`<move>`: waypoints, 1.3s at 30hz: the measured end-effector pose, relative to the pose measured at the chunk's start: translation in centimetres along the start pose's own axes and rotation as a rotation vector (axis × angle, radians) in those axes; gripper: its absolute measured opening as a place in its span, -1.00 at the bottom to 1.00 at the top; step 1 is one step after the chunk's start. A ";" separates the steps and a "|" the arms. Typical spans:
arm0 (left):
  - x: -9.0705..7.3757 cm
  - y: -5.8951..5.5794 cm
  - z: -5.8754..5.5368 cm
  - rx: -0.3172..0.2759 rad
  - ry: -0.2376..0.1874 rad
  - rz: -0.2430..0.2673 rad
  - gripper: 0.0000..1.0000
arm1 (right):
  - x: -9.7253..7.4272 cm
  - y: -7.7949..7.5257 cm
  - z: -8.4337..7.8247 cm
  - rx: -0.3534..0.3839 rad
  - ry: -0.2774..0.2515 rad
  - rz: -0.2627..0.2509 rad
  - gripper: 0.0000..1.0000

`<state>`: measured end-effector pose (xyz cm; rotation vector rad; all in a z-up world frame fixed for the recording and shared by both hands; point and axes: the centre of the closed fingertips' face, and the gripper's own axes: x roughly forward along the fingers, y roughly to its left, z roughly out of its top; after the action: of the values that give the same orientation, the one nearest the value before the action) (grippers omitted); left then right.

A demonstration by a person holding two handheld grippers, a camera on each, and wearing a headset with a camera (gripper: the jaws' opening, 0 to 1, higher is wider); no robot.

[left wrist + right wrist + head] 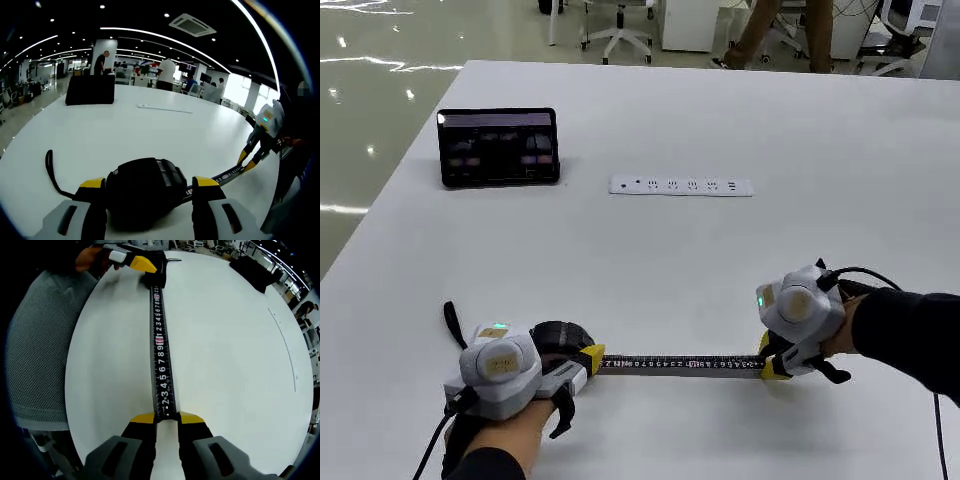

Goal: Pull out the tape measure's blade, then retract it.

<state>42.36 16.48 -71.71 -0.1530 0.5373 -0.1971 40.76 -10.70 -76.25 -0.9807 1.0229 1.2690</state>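
Tape measure case (558,340) — black, rounded, ribbed and rubbery-looking — clamped between the yellow-tipped jaws of left gripper (148,184), resting on white table (670,270) near its front edge, black wrist strap (50,167) trailing beside. Blade (160,350) drawn out part-way, lying flat on the tabletop toward right gripper (167,417), pinched there at its free end; end hook probably inside the jaws, though hidden. Thin dark band, pale printed numerals, one red mark, slight sheen; smooth matt tabletop beneath.

Judged mid-task: some length out, retraction not yet done. For a clean step: pull in line with the case mouth, low and level, without twist or kink; brace the case firmly against sliding. For the return: walk the pinched end back toward the case rather than releasing it — sprung metal strip, apt to whip. Tablet (498,147) and power strip (681,186) well apart, out of the path.
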 end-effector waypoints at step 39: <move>-0.1 0.4 -0.7 0.010 0.079 0.031 0.15 | 0.3 -0.4 2.1 0.039 -0.131 -0.013 -0.80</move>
<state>41.96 16.80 -72.38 -0.1274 0.6167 -0.1759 41.25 -8.60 -76.00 -0.8618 0.9345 1.2812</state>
